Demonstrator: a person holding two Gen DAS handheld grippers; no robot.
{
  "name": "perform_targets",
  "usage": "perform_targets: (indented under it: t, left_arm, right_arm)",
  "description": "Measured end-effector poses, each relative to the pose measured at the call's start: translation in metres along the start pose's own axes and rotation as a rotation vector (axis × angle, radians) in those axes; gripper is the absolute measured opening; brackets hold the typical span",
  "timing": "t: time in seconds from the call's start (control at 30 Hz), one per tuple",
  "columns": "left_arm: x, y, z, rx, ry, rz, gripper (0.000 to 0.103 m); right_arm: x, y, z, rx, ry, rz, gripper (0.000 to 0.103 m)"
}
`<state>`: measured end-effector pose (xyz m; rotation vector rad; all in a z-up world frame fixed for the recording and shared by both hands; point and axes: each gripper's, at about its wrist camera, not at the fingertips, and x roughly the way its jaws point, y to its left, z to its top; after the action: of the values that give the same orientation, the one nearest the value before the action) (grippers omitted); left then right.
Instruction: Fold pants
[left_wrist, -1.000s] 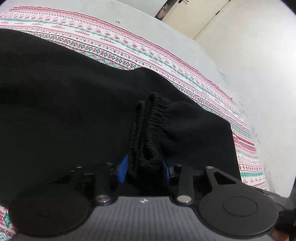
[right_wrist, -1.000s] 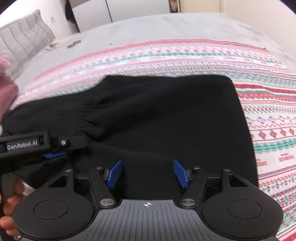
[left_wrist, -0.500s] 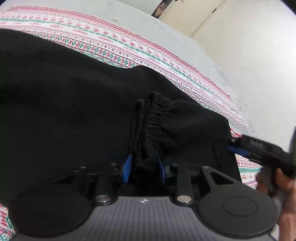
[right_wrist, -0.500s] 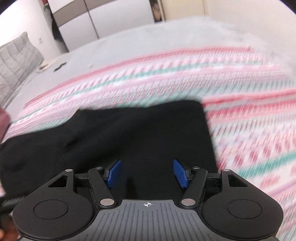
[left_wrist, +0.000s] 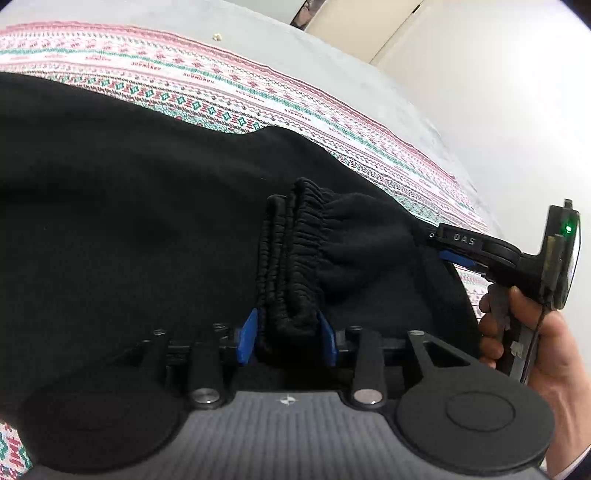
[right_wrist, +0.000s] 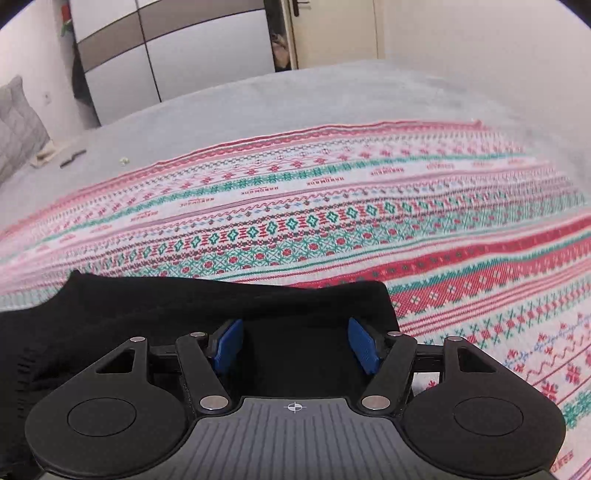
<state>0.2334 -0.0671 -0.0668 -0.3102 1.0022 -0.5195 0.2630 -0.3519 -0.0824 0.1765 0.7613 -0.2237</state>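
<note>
Black pants (left_wrist: 129, 206) lie spread on a patterned blanket (right_wrist: 332, 206) with red, green and white bands, and this blanket covers a grey bed (right_wrist: 258, 99). In the left wrist view, the left gripper (left_wrist: 287, 334) has the gathered elastic waistband (left_wrist: 291, 254) bunched between its blue pads; its jaws are opening, but the fabric still fills the gap and touches both pads. On the right side of that view, a hand (left_wrist: 532, 339) holds the right gripper (left_wrist: 448, 245), which points at the right edge of the pants. In the right wrist view, the right gripper (right_wrist: 295, 345) hangs over the near right corner of the black cloth, and its jaws are opening with nothing pressed between them. Far behind the bed stand a wardrobe (right_wrist: 166, 55) and a door (right_wrist: 332, 29).
</note>
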Motion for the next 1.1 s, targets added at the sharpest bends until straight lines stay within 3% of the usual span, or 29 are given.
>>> perform_targets:
  t: [0.1, 0.27, 0.33, 0.5, 0.83, 0.97, 1.1]
  left_arm:
    - [-0.007, 0.005, 0.005, -0.020, -0.003, -0.009, 0.078]
    - [-0.014, 0.010, 0.003, -0.010, -0.016, -0.018, 0.079]
    - [-0.013, 0.008, -0.001, 0.003, -0.015, -0.012, 0.079]
    - [-0.012, 0.006, -0.008, 0.018, -0.001, -0.014, 0.078]
    - [-0.010, -0.001, -0.011, 0.058, 0.008, 0.010, 0.078]
    - [-0.016, 0.007, -0.007, 0.051, -0.004, 0.011, 0.087]
    - [-0.033, 0.028, -0.001, 0.023, -0.044, 0.037, 0.087]
  right_arm:
    - [-0.012, 0.000, 0.004, -0.004, 0.006, 0.015, 0.064]
    - [-0.047, 0.028, -0.002, -0.085, 0.015, 0.123, 0.064]
    - [-0.056, 0.043, -0.014, -0.133, 0.063, 0.152, 0.063]
    - [-0.060, 0.062, -0.052, -0.254, 0.186, 0.128, 0.063]
    - [-0.086, 0.053, -0.081, -0.275, 0.197, 0.169, 0.064]
    - [-0.089, 0.048, -0.084, -0.281, 0.187, 0.173, 0.064]
    - [-0.095, 0.048, -0.087, -0.305, 0.180, 0.172, 0.064]
